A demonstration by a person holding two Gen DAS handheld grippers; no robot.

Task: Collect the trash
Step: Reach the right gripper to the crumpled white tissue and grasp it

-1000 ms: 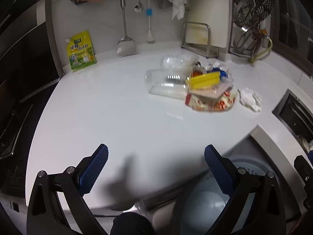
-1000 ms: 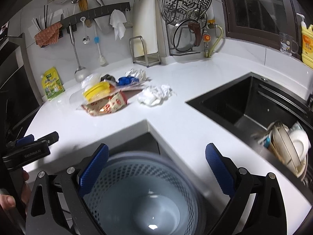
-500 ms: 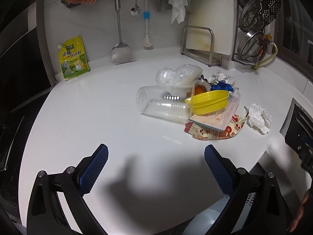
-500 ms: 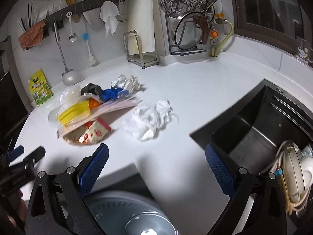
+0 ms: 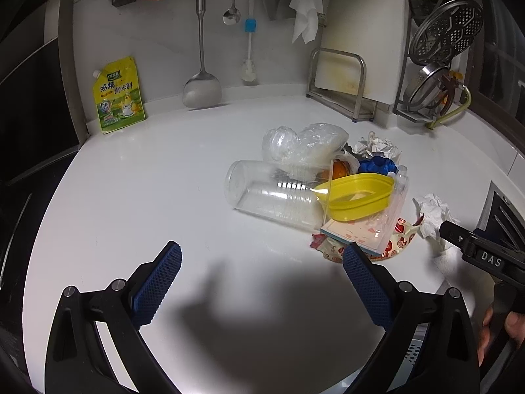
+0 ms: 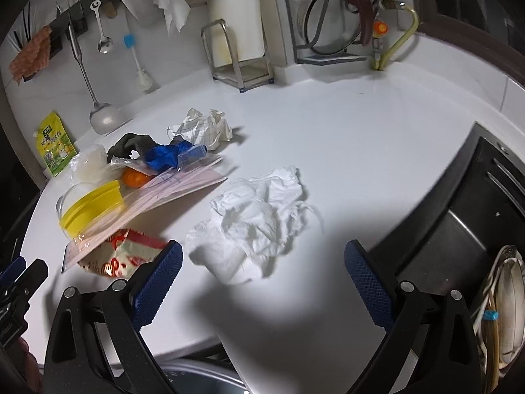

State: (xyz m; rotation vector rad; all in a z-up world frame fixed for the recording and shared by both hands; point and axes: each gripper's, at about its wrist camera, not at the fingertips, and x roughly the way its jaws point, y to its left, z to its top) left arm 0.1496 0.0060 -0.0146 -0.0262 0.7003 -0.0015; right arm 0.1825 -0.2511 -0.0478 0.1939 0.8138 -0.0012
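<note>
Both claws have advanced over the white counter (image 5: 137, 190) since a second ago, leaving behind the perforated bin that then filled the lower part of each view; only its rim now shows at the bottom edge of the right wrist view. The left gripper (image 5: 262, 282) hangs above bare countertop, its blue-padded fingers spread wide and holding nothing. Ahead of it and toward its right finger lies the trash pile: a clear plastic cup (image 5: 272, 197) on its side, a crinkled plastic bag (image 5: 302, 144) beyond it, a yellow tub (image 5: 357, 197) resting on a clear flat pack (image 5: 367, 229), and a red-printed wrapper (image 5: 397, 243) poking out from under the pack, close to that finger's tip. The right gripper (image 6: 262, 262) is likewise wide apart and empty, with a crumpled white tissue (image 6: 256, 220) lying just ahead of it, between the two fingertips and nearer the left one. Ahead and left of that claw sit an orange (image 6: 134, 177), a blue crumpled item (image 6: 167, 157) and a ball of checked paper (image 6: 203, 128). A dark sink (image 6: 459, 229) opens to the claw's right.
</note>
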